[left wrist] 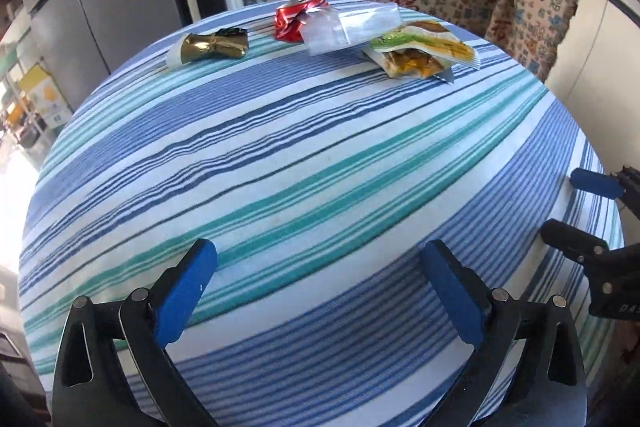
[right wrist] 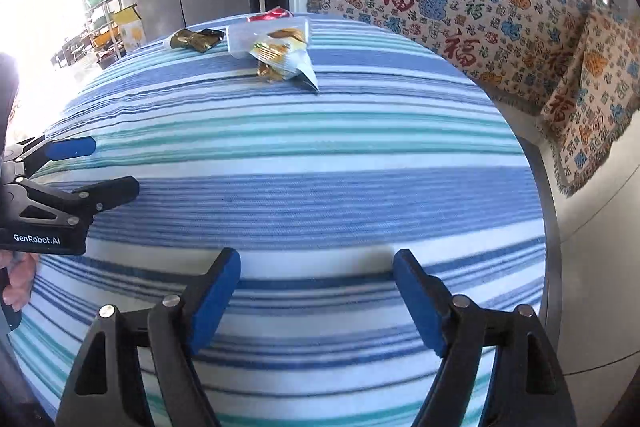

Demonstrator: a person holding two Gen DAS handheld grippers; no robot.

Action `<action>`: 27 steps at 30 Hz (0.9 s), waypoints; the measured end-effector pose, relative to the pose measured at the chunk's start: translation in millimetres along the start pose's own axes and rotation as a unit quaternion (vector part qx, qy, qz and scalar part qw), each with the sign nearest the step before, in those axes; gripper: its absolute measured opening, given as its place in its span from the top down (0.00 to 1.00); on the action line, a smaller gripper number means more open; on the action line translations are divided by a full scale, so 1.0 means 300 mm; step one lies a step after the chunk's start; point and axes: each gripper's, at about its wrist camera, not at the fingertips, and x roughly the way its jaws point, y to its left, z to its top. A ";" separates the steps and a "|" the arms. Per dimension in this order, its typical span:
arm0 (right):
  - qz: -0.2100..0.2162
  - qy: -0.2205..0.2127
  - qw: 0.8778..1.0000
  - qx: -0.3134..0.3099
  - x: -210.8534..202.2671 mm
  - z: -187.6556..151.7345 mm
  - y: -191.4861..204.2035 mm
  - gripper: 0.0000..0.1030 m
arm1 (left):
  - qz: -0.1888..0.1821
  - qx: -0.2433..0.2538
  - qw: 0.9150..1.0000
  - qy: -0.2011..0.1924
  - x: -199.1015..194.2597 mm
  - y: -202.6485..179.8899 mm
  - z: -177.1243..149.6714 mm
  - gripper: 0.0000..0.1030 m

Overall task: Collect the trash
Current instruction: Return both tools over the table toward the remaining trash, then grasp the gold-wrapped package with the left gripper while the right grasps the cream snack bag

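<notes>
Left gripper (left wrist: 320, 287) fingers spread — holding nothing. Right gripper (right wrist: 316, 297) likewise. Snack wrapper (left wrist: 424, 55), crushed can (left wrist: 292, 21) well ahead on desk (left wrist: 320, 167).

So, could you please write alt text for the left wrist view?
The open left gripper hovers over a striped tablecloth. At the table's far side lie four pieces of trash: a gold wrapper, crushed red can, clear plastic bag and snack packet. The right gripper shows at the right edge.

Bare striped desk (left wrist: 304, 163) lay between both grippers and the 4 trash pieces (left wrist: 344, 27) clustered at its far edge.
</notes>
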 end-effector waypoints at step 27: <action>-0.027 0.000 0.999 0.044 0.157 0.180 0.040 0.00 | -0.038 0.042 0.998 0.000 0.261 0.357 0.340 0.00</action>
